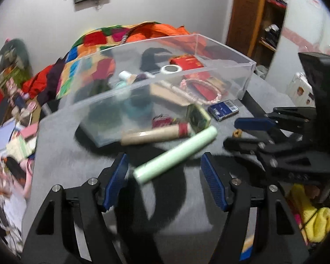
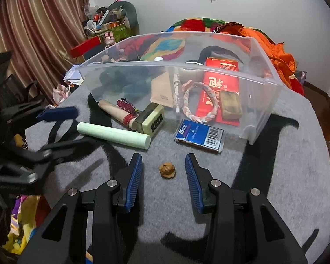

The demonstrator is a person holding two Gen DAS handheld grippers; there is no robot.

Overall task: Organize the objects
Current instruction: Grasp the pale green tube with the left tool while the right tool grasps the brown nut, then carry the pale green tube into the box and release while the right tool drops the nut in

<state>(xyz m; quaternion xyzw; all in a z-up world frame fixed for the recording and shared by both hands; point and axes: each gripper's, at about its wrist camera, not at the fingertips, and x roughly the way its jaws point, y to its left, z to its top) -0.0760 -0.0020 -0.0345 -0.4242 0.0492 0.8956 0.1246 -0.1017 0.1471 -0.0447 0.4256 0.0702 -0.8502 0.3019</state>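
Observation:
A pale green tube [image 1: 176, 154] [image 2: 113, 135] lies on the grey felt table [image 2: 264, 187]. Its near end sits between the pads of my left gripper [image 1: 165, 165] [image 2: 84, 125], which is open and does not touch it. A small brown walnut [image 2: 167, 171] [image 1: 237, 133] lies between the pads of my right gripper [image 2: 164, 158] [image 1: 230, 132], also open with gaps on both sides. Behind them stands a clear plastic bin [image 2: 264, 101] [image 1: 242, 81] holding a red packet [image 2: 217, 88], a braided bracelet [image 2: 200, 101] and other small items.
In front of the bin lie a blue Max box [image 2: 198, 137] [image 1: 223, 110], a wooden roll with a red band [image 2: 118, 113] and a green block with black dots [image 2: 151, 121]. A colourful blanket [image 1: 94, 41] lies behind the bin. Clutter lies beyond the table's left edge.

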